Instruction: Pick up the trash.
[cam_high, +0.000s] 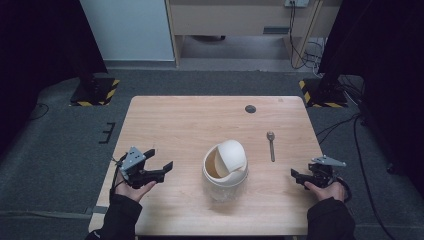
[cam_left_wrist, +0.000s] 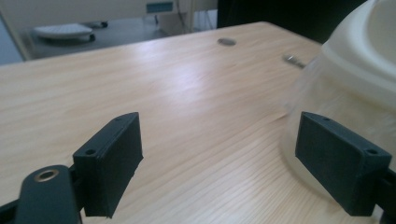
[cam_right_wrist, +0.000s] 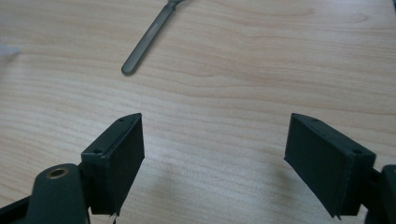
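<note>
At a wooden table (cam_high: 170, 120), I hold my left gripper (cam_high: 159, 161) and right gripper (cam_high: 296, 176) low over the near half, both sets of fingers spread wide and gripping nothing. The things in hand are a small clear bin (cam_high: 225, 172) with a cream swing lid (cam_high: 231, 154), standing upright at the middle of the table nearer my edge, and a metal spoon (cam_high: 270, 145) lying flat to its right, handle toward me. In the left gripper view the bin (cam_left_wrist: 345, 93) sits just beside my far finger (cam_left_wrist: 338, 163), close enough that a careless sweep could, I judge, knock or slide the light container; whether they touch I cannot tell. The lid is tilted part open, and a push on it would likely rock it rather than steady the bin. In the right gripper view the spoon (cam_right_wrist: 149, 39) lies ahead and to one side of my open fingers (cam_right_wrist: 114, 161), well apart; it is thin and flat on the wood, so a pinch from above could skid it away. My right hand hovers near the table's right edge, with little room outward; my left is near the left edge. The far half is bare save a small dark disc (cam_high: 250, 109), giving ample room forward.
</note>
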